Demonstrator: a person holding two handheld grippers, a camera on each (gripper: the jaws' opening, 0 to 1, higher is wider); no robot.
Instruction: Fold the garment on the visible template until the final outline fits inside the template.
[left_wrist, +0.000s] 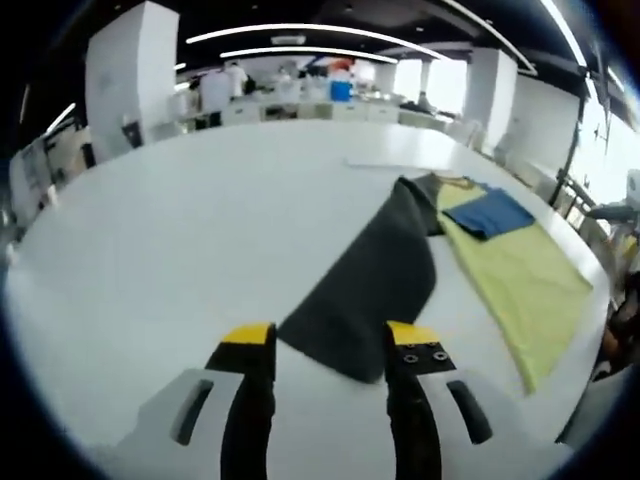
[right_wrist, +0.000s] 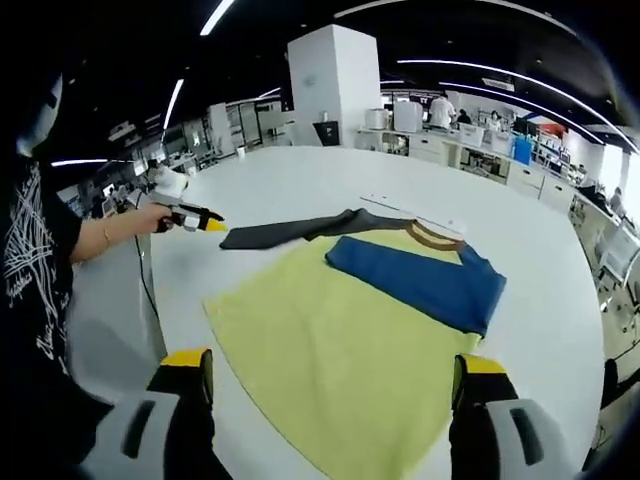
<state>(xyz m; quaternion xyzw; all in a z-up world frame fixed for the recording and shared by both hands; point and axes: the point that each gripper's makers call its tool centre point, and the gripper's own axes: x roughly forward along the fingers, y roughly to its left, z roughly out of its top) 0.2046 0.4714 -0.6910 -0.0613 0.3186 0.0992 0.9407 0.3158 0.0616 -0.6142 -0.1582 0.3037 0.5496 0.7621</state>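
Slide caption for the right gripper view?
Left gripper pulls dark sleeve outward from yellow garment; right gripper hovers open.

Bare table (right_wrist: 300, 175) beyond garment (right_wrist: 350, 330) — unobstructed.

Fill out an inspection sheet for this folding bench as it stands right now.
Surface: white table, broad and round-edged.
Job's things: yellow garment lying flat; blue sleeve folded across it; dark grey sleeve stretched out sideways.
Clutter: nothing seen.
Grippers: left gripper jaws apart at the grey sleeve's end, grip unclear; right gripper open above the yellow cloth.
Cables: nothing seen.
Surroundings: white pillar, benches, people at the back.
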